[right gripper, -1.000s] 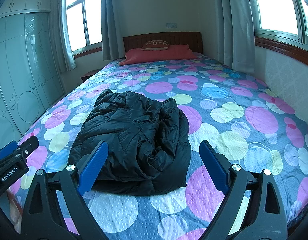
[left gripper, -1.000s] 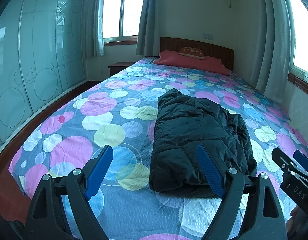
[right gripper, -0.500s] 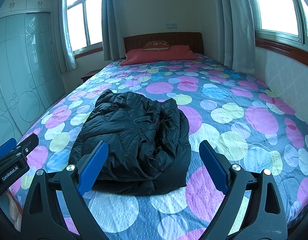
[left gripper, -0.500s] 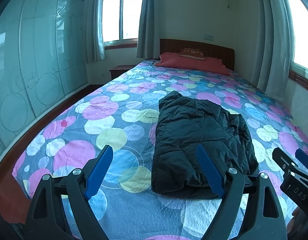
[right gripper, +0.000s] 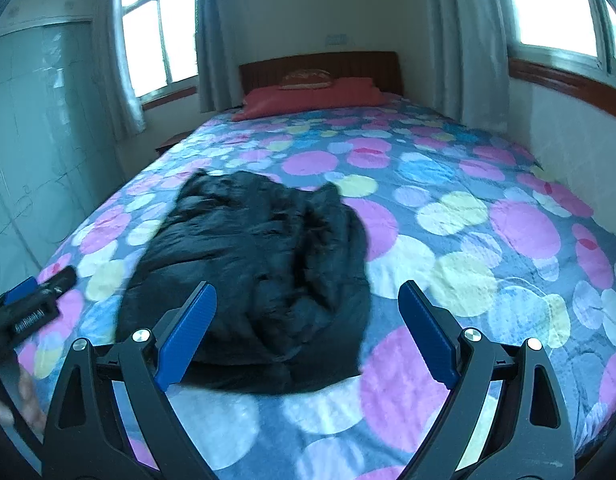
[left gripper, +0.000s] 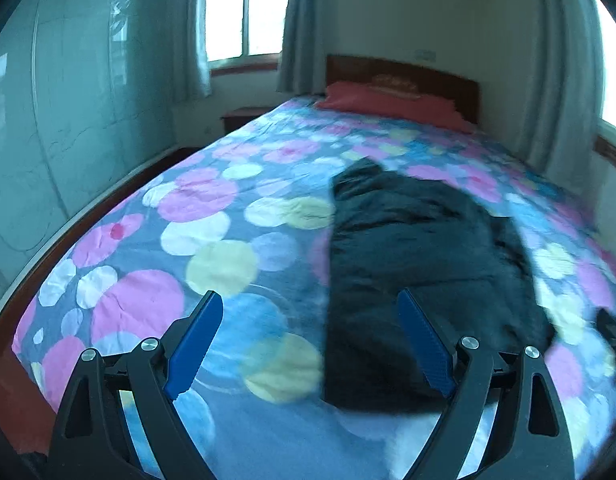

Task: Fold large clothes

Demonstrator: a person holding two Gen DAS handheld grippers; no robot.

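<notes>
**Ana:** Jacket [left gripper: 420, 264] first — where does it lie? It sits dark and puffy on the spotted bedspread [left gripper: 227, 264], near the foot of the bed, already doubled into a thick bundle, with nothing holding it.

**Ben:** And the grippers? The left gripper [left gripper: 308, 344] hangs above the near edge with nothing between its blue pads; its jaws are wide and opening a little further. The right gripper [right gripper: 308, 336] is spread wide too and empty. In the right view, the left tool shows only as a blurred dark shape at the frame's edge.

**Ana:** How should the reach be done well?

**Ben:** Probably each tool should come down on a near corner of the bundle, one per side, and bite through all the padded layers at once. A shallow pinch on slick, puffy fabric seems likely to slip. Both should lift together, so the layers do not slide apart.

**Ana:** Which way does it point?

**Ben:** Its long axis runs from the foot of the bed toward the red pillow [right gripper: 312, 96] and headboard [right gripper: 320, 66]. The narrower, peaked end lies at the far side; the broad, thick fold faces the grippers. Whether that peak is collar or hood, blur hides.
</notes>
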